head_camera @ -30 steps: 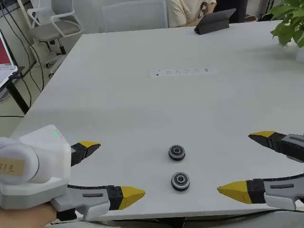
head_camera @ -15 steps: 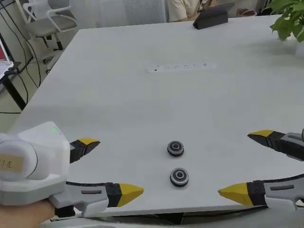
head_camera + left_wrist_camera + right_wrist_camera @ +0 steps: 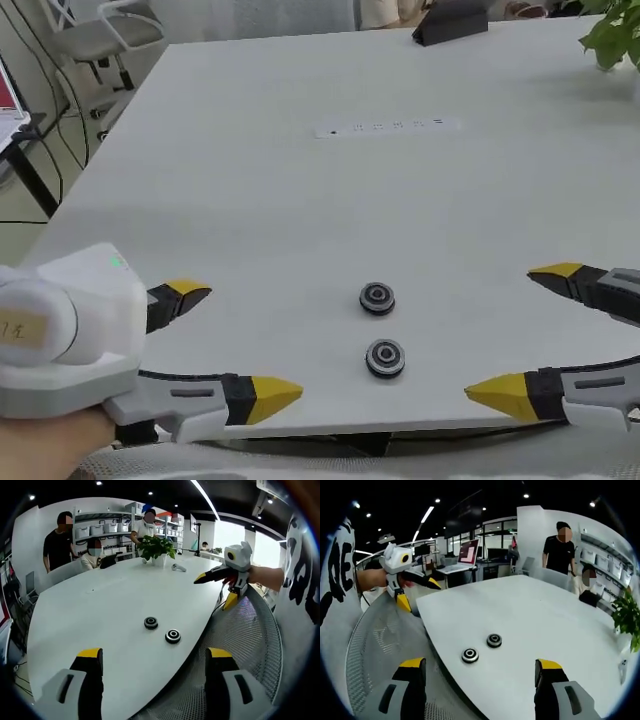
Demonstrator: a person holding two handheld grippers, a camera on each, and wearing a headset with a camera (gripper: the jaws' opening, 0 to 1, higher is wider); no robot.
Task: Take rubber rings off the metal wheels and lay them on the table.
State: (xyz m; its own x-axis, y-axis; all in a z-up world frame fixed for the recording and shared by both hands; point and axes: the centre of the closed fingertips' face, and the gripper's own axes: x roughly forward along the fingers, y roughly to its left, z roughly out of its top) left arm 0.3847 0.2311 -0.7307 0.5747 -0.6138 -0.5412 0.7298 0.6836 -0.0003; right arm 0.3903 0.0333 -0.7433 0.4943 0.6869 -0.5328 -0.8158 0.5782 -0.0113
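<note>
The left tool (image 3: 250, 342) hovers at the tabletop's (image 3: 300, 200) near edge, jaws spread wide, empty. Between the tools lie the far wheel (image 3: 377, 298) and the near wheel (image 3: 386, 358), apparently with their rubber rings (image 3: 371, 359) on, so removal is judged not yet begun. The right tool (image 3: 500, 333) mirrors it, equally wide and empty.

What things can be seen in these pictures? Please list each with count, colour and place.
table: one, white, under everything
metal wheels: two, black and silver, near front edge, apart
socket strip: one, white, table's middle
tablet: one, dark, far edge
plant: one, green, far right
office chair: one, grey, far left
people: at least three, far side
left gripper: yellow-tipped, open, left of wheels
right gripper: yellow-tipped, open, right of wheels
</note>
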